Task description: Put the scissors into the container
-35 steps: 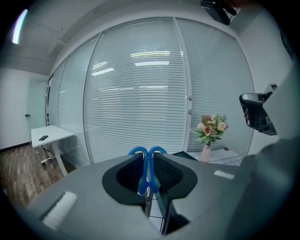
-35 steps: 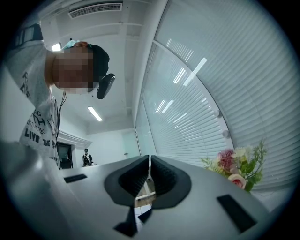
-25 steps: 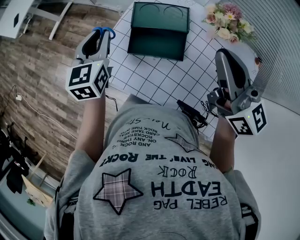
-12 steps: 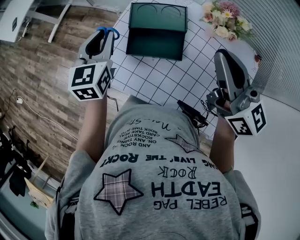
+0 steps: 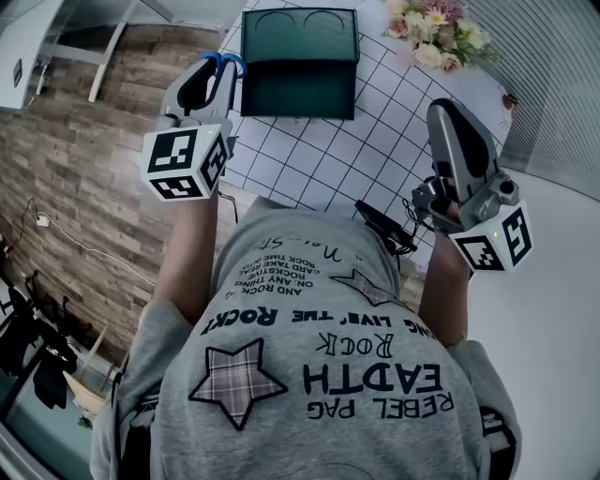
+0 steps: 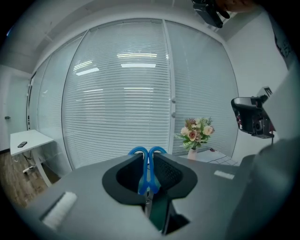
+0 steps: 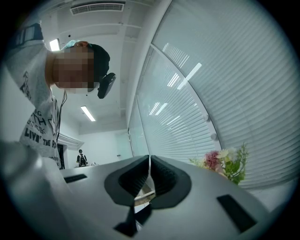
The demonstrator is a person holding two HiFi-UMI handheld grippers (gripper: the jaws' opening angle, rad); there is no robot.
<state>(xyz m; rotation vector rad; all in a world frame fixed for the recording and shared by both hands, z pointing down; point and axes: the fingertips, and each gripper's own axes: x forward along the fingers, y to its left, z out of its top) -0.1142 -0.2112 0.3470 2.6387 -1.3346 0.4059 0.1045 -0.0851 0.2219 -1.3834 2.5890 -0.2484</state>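
**A:** Where are the scissors (image 6: pixel 142 161) at this moment?

**B:** In the left gripper (image 5: pixel 211 73); its jaws are pinched in on the blue handle loops, which stick out past the tips, while the blades run back between the pads (only a sliver of metal shows there).

**A:** And relative to the container (image 5: pixel 298 80)?

**B:** Just beside its left wall, not yet over the opening; the gripper hangs in the air above the left edge of the table (image 5: pixel 328 159), pointing roughly level toward the blinds, so I judge the scissors are well clear of the surface.

**A:** Why hold them by the loops?

**B:** Probably because the loops give the pads something thick to bite; thin blades would twist or slip.

**A:** What about the right gripper (image 5: pixel 448 117)?

**B:** Jaws pressed together with nothing between them; it sits off to the right side of the table, well apart from the container, near the flowers (image 5: pixel 427 28); I'd say it is simply kept out of the way, since one gripper is enough here.

**A:** What does the next move call for?

**B:** A short carry to the right until the loops are above the dark green box, then a dip and a release; the risk is a loop catching the near-left rim.
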